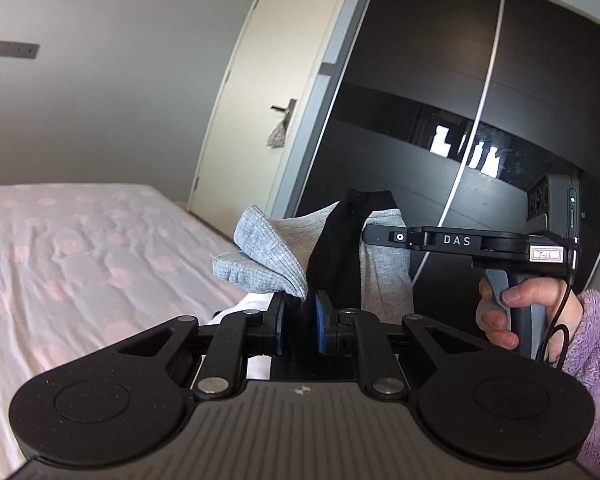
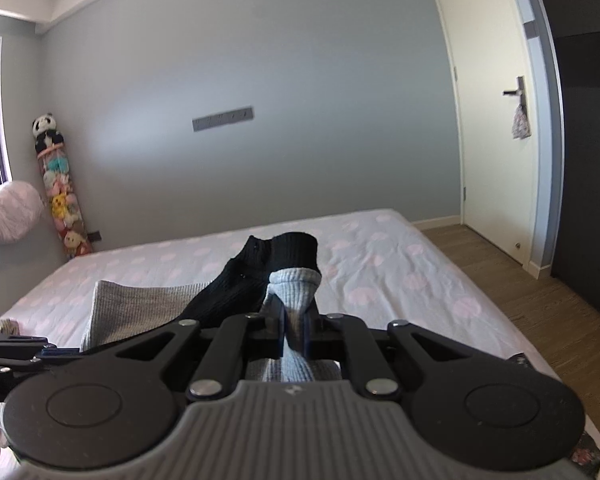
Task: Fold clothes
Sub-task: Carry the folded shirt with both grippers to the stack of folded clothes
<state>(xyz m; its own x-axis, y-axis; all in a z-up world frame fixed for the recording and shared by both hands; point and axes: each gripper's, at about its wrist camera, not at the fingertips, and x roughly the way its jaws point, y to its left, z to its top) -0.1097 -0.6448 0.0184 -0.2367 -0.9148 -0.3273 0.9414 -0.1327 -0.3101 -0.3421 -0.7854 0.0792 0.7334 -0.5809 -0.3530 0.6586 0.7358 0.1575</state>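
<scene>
Both grippers pinch one garment (image 1: 268, 252) of grey ribbed and black knit held above the bed (image 1: 80, 248): the left gripper (image 1: 300, 320) has its fingers closed on the dark fabric, the right gripper (image 2: 294, 334) clamps a pale grey fold. Pink-spotted sheet below; grey wall (image 2: 260, 60), white door (image 2: 496, 120), dark wardrobe (image 1: 440, 100) beyond.

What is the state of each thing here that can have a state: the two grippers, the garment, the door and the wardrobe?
Left gripper: shut on the grey and black garment.
Right gripper: shut on the same garment, at a light grey part.
Garment: lifted, bunched, hanging between both grippers, not folded flat.
Door: closed, small bag hanging from its handle.
Wardrobe: sliding doors closed.
Bed: sheet spread, slightly wrinkled.
</scene>
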